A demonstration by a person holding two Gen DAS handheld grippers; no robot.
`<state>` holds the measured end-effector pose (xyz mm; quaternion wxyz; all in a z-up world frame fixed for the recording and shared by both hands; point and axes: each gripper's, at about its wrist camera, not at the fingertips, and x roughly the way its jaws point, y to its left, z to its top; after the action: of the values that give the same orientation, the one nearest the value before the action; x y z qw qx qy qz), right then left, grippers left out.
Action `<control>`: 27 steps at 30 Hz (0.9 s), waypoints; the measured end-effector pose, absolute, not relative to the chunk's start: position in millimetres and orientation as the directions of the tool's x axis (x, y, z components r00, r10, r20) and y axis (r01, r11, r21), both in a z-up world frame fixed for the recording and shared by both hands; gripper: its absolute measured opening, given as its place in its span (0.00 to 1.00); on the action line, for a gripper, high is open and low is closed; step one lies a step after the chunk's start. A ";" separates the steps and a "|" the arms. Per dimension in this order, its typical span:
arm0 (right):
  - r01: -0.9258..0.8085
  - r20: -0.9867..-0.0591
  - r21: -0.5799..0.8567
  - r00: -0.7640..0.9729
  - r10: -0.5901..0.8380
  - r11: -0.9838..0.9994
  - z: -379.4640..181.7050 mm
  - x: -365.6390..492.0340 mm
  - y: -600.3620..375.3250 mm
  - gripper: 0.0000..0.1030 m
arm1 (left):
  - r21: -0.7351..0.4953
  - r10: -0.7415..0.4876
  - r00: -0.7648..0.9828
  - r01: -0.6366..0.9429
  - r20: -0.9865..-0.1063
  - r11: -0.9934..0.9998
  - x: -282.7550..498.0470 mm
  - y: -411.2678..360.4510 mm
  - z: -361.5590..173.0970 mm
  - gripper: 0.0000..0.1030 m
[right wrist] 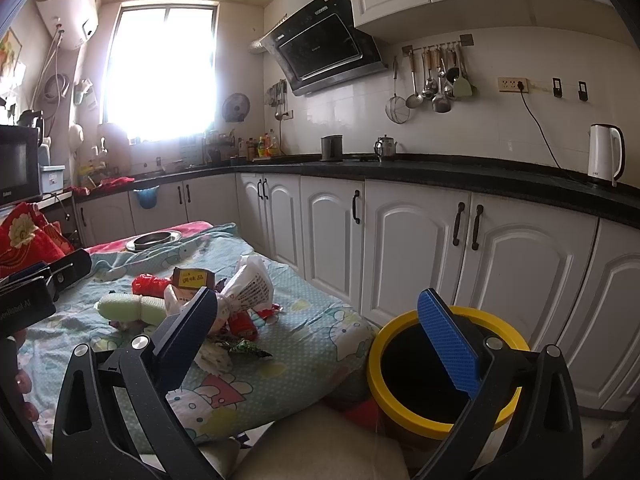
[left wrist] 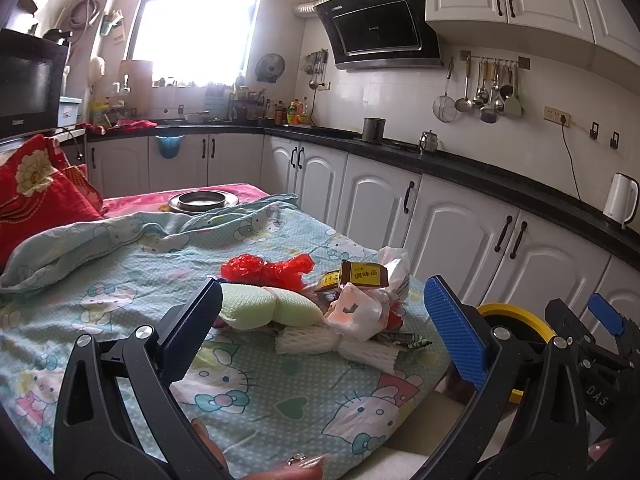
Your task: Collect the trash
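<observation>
A heap of trash lies on the cartoon-print cover [left wrist: 120, 280]: a red plastic bag [left wrist: 266, 270], green foam netting [left wrist: 264, 306], white foam netting [left wrist: 320, 342], a brown-and-yellow seasoning packet [left wrist: 364, 274] and crumpled white bags [left wrist: 360, 312]. My left gripper [left wrist: 324, 320] is open, hovering just short of the heap with nothing between its fingers. In the right wrist view the same heap [right wrist: 208, 300] sits ahead on the left. My right gripper [right wrist: 320, 320] is open and empty, its right finger over the yellow-rimmed bin [right wrist: 440, 368] beside the cover's edge.
White cabinets [right wrist: 400, 240] under a black counter [right wrist: 440, 170] run along the right. A white kettle [right wrist: 604, 156] stands on the counter. A metal dish [left wrist: 202, 200] sits at the cover's far end, with red cushions [left wrist: 36, 188] on the left.
</observation>
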<state>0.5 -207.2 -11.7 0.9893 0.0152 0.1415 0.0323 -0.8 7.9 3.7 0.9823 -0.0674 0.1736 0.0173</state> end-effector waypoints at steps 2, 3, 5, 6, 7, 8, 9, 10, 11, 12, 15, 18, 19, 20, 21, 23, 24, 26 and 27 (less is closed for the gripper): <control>-0.059 -0.283 0.040 0.957 0.068 0.997 -12.6 -0.1 -207.1 0.94 | -0.126 0.011 0.941 -0.057 -0.339 0.990 -0.9 7.3 2.8 0.90; -0.058 -0.285 0.041 0.956 0.067 0.997 -12.8 -0.7 -207.2 0.94 | -0.125 0.010 0.941 -0.056 -0.339 0.991 -0.8 6.9 2.5 0.90; -0.056 -0.290 0.040 0.955 0.065 0.998 -14.7 1.5 -206.0 0.94 | -0.124 0.008 0.940 -0.053 -0.340 0.991 -0.3 7.1 2.5 0.90; -0.056 -0.291 0.041 0.954 0.065 0.998 -14.8 1.5 -206.0 0.94 | -0.125 0.009 0.940 -0.055 -0.340 0.991 -0.5 7.1 2.6 0.90; -0.056 -0.293 0.041 0.954 0.065 0.998 -14.5 1.4 -205.9 0.94 | -0.124 0.012 0.941 -0.057 -0.339 0.991 -0.6 5.8 2.0 0.90; -0.057 -0.294 0.042 0.954 0.067 0.997 -15.0 0.9 -205.5 0.94 | -0.122 0.013 0.941 -0.058 -0.339 0.991 -0.6 5.7 1.9 0.90; -0.059 -0.293 0.041 0.954 0.068 0.997 -15.0 0.7 -205.7 0.94 | -0.122 0.014 0.941 -0.058 -0.339 0.991 -0.7 6.0 2.5 0.90; -0.058 -0.292 0.040 0.954 0.067 0.998 -14.6 1.3 -205.4 0.94 | -0.124 0.012 0.942 -0.057 -0.337 0.991 -0.7 6.0 1.9 0.90; -0.060 -0.292 0.039 0.954 0.068 0.997 -15.0 0.7 -205.0 0.94 | -0.124 0.012 0.942 -0.057 -0.336 0.991 -0.6 6.0 2.2 0.90; -0.058 -0.292 0.040 0.954 0.068 0.997 -14.6 1.2 -205.4 0.94 | -0.123 0.012 0.942 -0.056 -0.335 0.991 -0.6 5.3 1.8 0.90; -0.057 -0.293 0.042 0.954 0.067 0.997 -14.5 1.3 -205.4 0.94 | -0.121 0.011 0.942 -0.055 -0.335 0.991 0.0 4.4 1.7 0.90; -0.055 -0.296 0.042 0.953 0.065 0.998 -14.8 1.2 -205.2 0.94 | -0.121 0.009 0.942 -0.052 -0.334 0.991 0.6 3.7 0.8 0.90; -0.056 -0.299 0.043 0.952 0.066 0.998 -14.9 1.1 -205.1 0.94 | -0.120 0.008 0.942 -0.052 -0.336 0.991 0.5 3.2 0.4 0.90; -0.057 -0.301 0.043 0.951 0.067 0.997 -14.8 1.0 -204.7 0.94 | -0.120 0.008 0.941 -0.052 -0.339 0.991 1.4 3.1 -0.2 0.90; -0.060 -0.303 0.042 0.950 0.070 0.997 -14.5 1.6 -204.3 0.94 | -0.120 0.010 0.939 -0.054 -0.343 0.991 2.5 4.0 -0.8 0.90; -0.071 -0.305 0.038 0.949 0.080 0.997 -13.3 3.1 -203.3 0.94 | -0.124 0.016 0.938 -0.062 -0.347 0.990 4.1 7.8 -1.4 0.90; -0.083 -0.308 0.037 0.947 0.091 0.996 -12.6 5.0 -203.3 0.94 | -0.127 0.021 0.937 -0.070 -0.349 0.989 4.9 10.3 -2.0 0.90; -0.115 -0.316 0.026 0.942 0.117 0.993 -9.6 13.8 -199.3 0.94 | -0.135 0.033 0.936 -0.085 -0.351 0.987 7.0 18.0 -2.8 0.90; -0.124 -0.317 0.020 0.940 0.124 0.992 -7.8 18.9 -199.2 0.94 | -0.136 0.047 0.935 -0.101 -0.352 0.986 8.1 23.4 -3.3 0.90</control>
<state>18.9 -199.2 -7.8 0.9850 0.0001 0.1607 0.0629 8.1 23.4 -3.3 0.9806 -0.0761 0.1764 0.0376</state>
